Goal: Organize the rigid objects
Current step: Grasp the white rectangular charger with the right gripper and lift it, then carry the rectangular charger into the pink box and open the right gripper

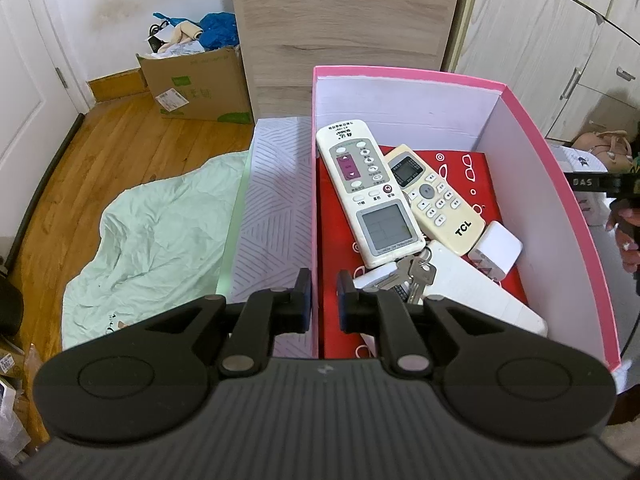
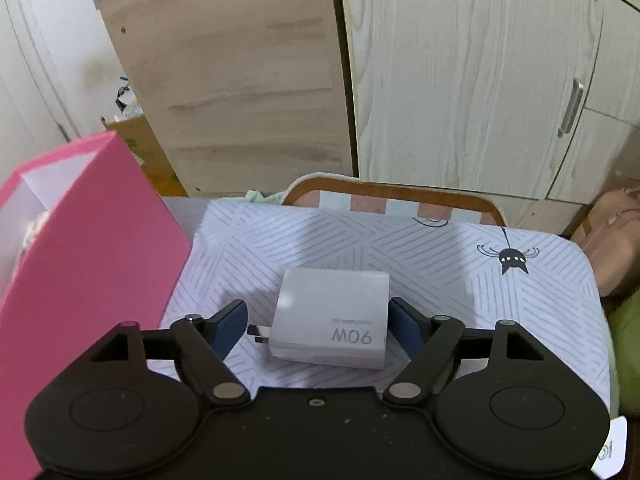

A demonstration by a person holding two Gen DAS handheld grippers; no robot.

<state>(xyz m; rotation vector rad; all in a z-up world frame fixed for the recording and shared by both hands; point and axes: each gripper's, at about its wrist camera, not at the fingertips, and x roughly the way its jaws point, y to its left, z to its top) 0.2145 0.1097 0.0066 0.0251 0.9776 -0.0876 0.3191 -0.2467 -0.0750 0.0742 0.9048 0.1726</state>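
Charger (image 2: 330, 316), white block marked "90W", lies flat on the striped cloth surface (image 2: 460, 248) between the blue pads of the right tongs (image 2: 318, 326).

Right wrist view: right tongs spread wide, pads either side of the charger but not pressing it; the right pad looks just beside its edge, the left pad stands clear of the plug prongs. Pink box (image 2: 92, 248) stands just to the left. Step in hand, as judged: reach-to-grasp on the charger. Next move calls for closing squarely on the two flat sides, then lifting over the box wall.

Left wrist view: left tongs (image 1: 324, 298) pinch the near pink wall of the box (image 1: 560, 184), steadying it. Inside lie a white remote (image 1: 370, 188) labelled "UNIVERSAL A/C REMOTE", a cream remote (image 1: 434, 196) marked "TCL", keys (image 1: 416, 276) and a small white adapter (image 1: 496, 250).
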